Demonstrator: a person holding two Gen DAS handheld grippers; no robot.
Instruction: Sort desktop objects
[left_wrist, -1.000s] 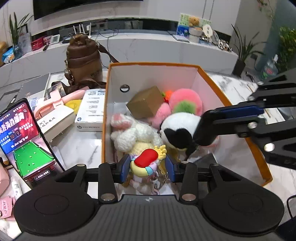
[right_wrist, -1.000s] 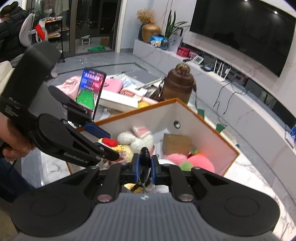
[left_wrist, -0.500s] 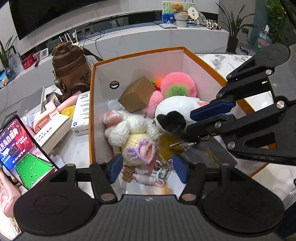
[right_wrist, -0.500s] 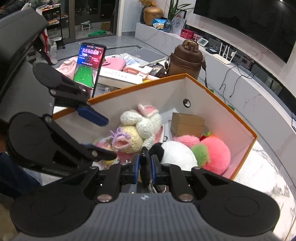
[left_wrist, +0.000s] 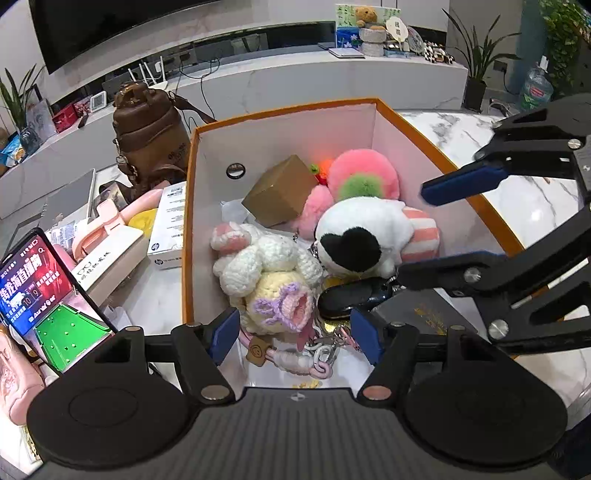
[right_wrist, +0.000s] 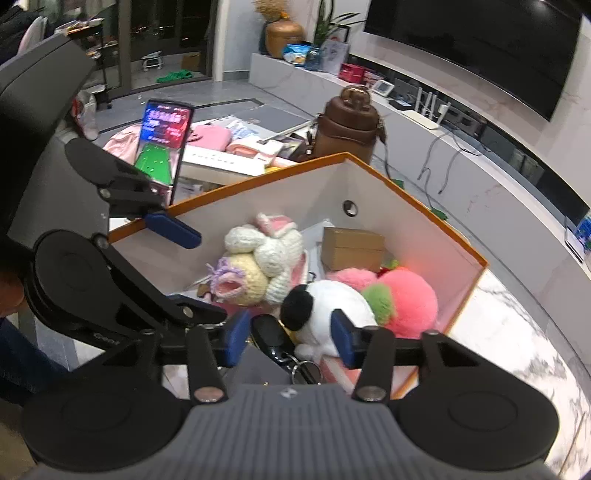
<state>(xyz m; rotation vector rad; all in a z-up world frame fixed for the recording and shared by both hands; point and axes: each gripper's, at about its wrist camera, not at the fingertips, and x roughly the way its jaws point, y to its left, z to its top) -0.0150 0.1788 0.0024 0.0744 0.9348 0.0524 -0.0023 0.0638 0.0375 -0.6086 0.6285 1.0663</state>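
Note:
An orange-rimmed box (left_wrist: 458, 184) holds plush toys: a black-and-white one (left_wrist: 362, 236), a pink-and-green ball (left_wrist: 364, 177), a crocheted bunny (left_wrist: 258, 258), and a brown carton (left_wrist: 280, 192). My left gripper (left_wrist: 293, 338) hangs over the box's near end above the crochet toy and pink keychains (left_wrist: 295, 356). Its jaws are opening and the pads press on nothing. My right gripper (right_wrist: 290, 343) is over the box too, jaws opening. A black car key (right_wrist: 271, 339) with its ring lies loose between them, also seen as the key (left_wrist: 351, 295) beside a dark booklet (left_wrist: 417, 314).
Left of the box stand a lit phone (left_wrist: 37, 288) on a stand, white boxes (left_wrist: 170, 221), pink items (left_wrist: 107, 225) and a brown leather bag (left_wrist: 147, 133). Marble tabletop (left_wrist: 535, 206) shows to the right. A person's hand (right_wrist: 9, 291) holds the left gripper.
The left gripper let go of the red-and-yellow toy and spread its jaws. The right gripper, shut on the black key before, has opened, and the key now lies in the box.

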